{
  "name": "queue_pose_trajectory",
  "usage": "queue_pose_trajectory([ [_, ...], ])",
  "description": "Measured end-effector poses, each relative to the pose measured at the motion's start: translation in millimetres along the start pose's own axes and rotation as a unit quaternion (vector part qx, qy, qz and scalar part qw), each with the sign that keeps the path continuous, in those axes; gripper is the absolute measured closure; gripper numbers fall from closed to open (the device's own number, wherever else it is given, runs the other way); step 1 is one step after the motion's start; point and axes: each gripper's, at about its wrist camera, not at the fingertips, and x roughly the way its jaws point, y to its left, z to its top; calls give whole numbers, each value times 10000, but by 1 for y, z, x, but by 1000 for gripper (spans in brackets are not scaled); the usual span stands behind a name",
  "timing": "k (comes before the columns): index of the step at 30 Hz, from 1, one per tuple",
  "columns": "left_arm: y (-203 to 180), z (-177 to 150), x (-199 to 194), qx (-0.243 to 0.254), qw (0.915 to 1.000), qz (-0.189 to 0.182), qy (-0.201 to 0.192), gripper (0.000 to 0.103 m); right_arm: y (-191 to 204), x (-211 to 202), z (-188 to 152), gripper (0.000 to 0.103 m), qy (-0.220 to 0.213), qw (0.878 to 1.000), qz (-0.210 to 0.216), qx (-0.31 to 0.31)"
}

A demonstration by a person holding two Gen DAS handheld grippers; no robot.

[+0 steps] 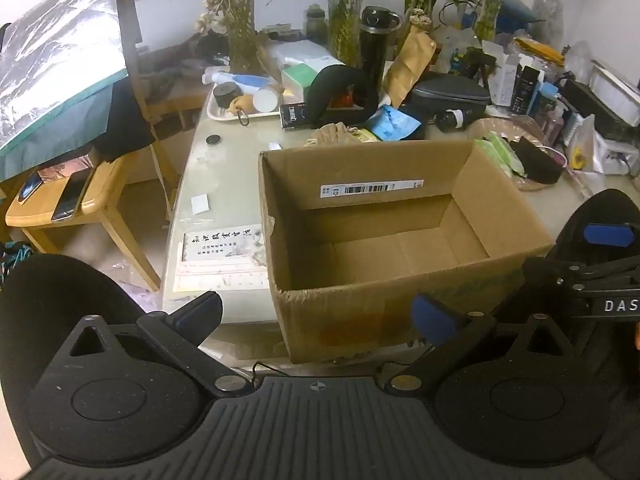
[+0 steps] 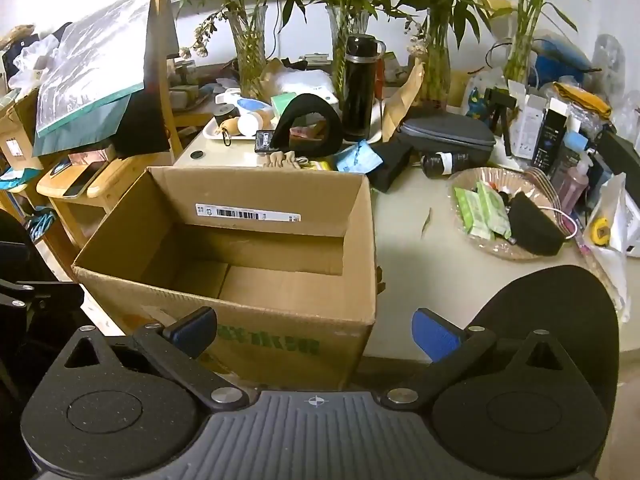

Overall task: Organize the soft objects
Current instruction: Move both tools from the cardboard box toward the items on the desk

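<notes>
Overall, a pale glass-topped table (image 1: 224,184) fills both views, crowded along its far side and set against a white wall. To its left stand a wooden chair (image 1: 132,60) and a low wooden stool (image 1: 60,204) carrying 2 phones.

1 open cardboard box (image 1: 380,248) sits at the near edge of the table, flaps out of sight, a barcode label (image 1: 372,189) stuck on its far inner wall. Nothing lies inside it that the views show.

Behind the box stand 4 glass vases of bamboo (image 2: 250,60), 1 black flask (image 2: 360,88), 1 white tray (image 2: 232,132) with small pots, 1 grey zip case (image 2: 448,136) and 1 brown paper bag (image 2: 404,96). The soft things lie here: 1 black neck pillow (image 2: 308,120) arched upright just behind the box, 1 beige cloth bundle (image 2: 280,159) touching the box's far wall, and 1 blue packet (image 2: 358,160) beside it. To the right, 1 glass dish (image 2: 504,216) holds green wipe packs and 1 black cloth pouch (image 2: 534,226).

Left gripper (image 1: 318,314) hovers before the box's near wall, blue pads spread wide, nothing between them. Right gripper (image 2: 316,334) hangs at the box's near right corner, likewise wide apart and holding nothing.
</notes>
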Motion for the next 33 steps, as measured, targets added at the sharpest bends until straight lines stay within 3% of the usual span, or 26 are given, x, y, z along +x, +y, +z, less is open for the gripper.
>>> queue_pose_trajectory([
  [33, 1, 36, 26, 207, 9995, -224, 21, 0, -4, 26, 41, 0, 93, 9997, -151, -160],
])
